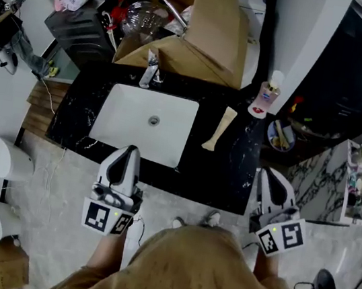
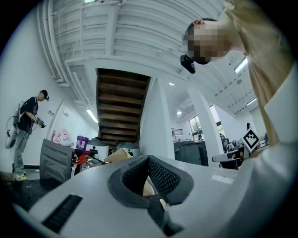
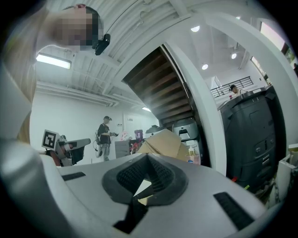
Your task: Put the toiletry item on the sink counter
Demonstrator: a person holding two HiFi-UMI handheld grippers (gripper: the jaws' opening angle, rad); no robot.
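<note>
We note a bathroom mock-up inside a big open hall: black sink counter [image 1: 231,172], white basin [image 1: 145,122], staircase [image 2: 122,106] far behind.

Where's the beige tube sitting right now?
In the head view the beige tube lies flat on the black counter, just right of the white basin, with the pump bottle standing behind it to the right.

- Your left gripper [image 1: 128,154] is held low in front of you, jaws pressed together with nothing between them.
- Your right gripper [image 1: 273,179] sits level with it (well apart, roughly parallel), jaws likewise closed and empty.
- Both point forward, away from your chest.
</note>
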